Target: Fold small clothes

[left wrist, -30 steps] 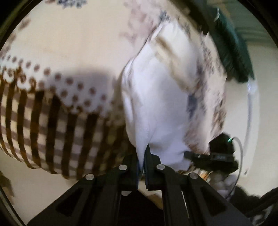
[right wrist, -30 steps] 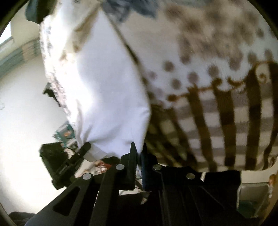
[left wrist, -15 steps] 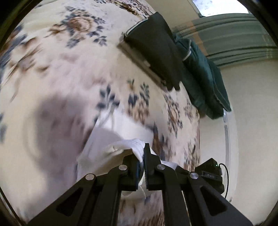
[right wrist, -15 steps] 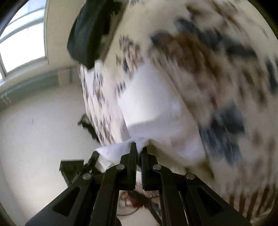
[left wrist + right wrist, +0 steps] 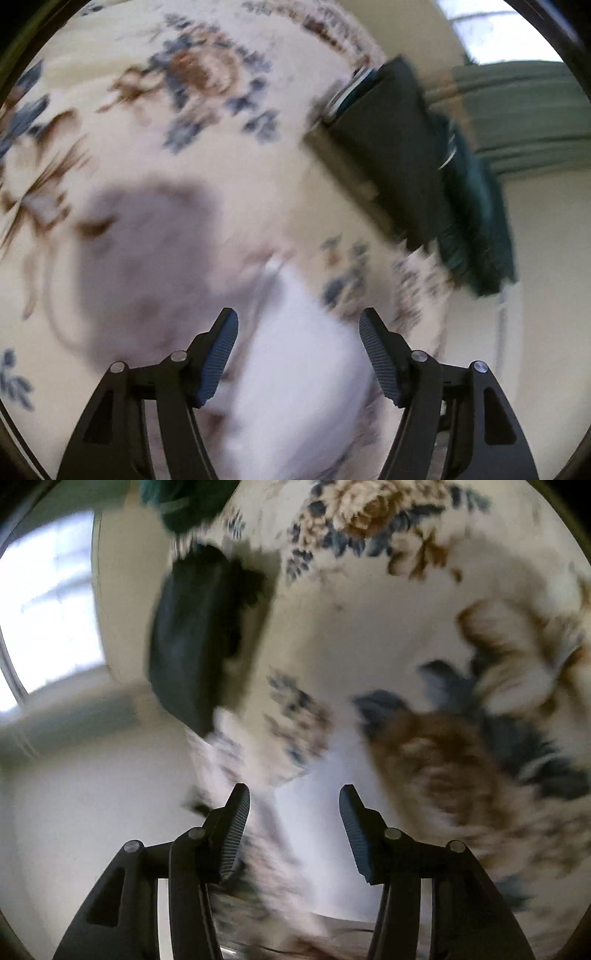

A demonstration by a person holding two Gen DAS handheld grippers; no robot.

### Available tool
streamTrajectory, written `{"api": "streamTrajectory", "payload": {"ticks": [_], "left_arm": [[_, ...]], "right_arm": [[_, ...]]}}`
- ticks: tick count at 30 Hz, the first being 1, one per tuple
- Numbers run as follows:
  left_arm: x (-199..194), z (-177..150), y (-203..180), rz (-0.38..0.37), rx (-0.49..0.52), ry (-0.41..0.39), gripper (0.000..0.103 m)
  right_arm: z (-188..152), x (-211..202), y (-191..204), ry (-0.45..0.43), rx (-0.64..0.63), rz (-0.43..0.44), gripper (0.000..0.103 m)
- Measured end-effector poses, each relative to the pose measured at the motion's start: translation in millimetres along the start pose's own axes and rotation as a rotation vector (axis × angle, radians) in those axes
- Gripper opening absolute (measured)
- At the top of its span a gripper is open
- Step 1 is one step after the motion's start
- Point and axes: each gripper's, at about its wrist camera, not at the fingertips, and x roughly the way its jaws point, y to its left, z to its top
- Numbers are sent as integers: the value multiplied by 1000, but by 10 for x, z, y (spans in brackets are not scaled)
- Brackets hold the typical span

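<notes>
The left tongs (image 5: 298,325) and right tongs (image 5: 294,800) are both seen as matte black, angular frames with triangular cut-outs; silver round screws are set at the joints, and finely ribbed dark blue-grey pads (image 5: 221,356) line the fingers

Left gripper (image 5: 298,325) had jaws spread wide, nothing btwn the ribbed pads (image 5: 218,356). Right gripper (image 5: 294,800) was likewise parted, fingers (image 5: 352,830) gripping nothing. Both views were motion-blurred, pointing down.
</notes>
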Motion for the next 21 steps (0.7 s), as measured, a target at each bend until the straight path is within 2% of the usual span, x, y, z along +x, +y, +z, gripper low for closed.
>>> {"api": "streamTrajectory", "payload": {"ticks": [3,5,8,11,12,13,14,16,17,21], "left_arm": [[165,-270,174,48,-3,131,66],[201,-483,272,31,-16,191,66],[124,-891,330,26,30,241,66],[91,-1208,403,-29,26,280,64],[93,-1291,428,-25,31,283,58],[95,-1332,441,-23,37,284,22],[92,-1362,461,-30,41,290,5],[41,-1348,522,-36,39,276,4],[-5,-1331,541,-38,41,260,4],[-219,-1225,647,-14,40,212,3]], "right_arm": [[-196,60,-128,56,-94,-132,53],[-342,169,-226,119,-125,-183,53],[-595,264,-444,196,-95,-184,53],[-863,331,-606,264,-78,-146,53],[-932,387,-649,292,-67,-133,53],[-988,443,-686,308,-58,-128,53],[-1047,465,-733,306,-49,-127,53],[-1108,465,-799,269,-24,-122,31],[-1134,456,-844,263,-6,-126,15],[-1196,379,-871,222,-7,-152,10]]}}
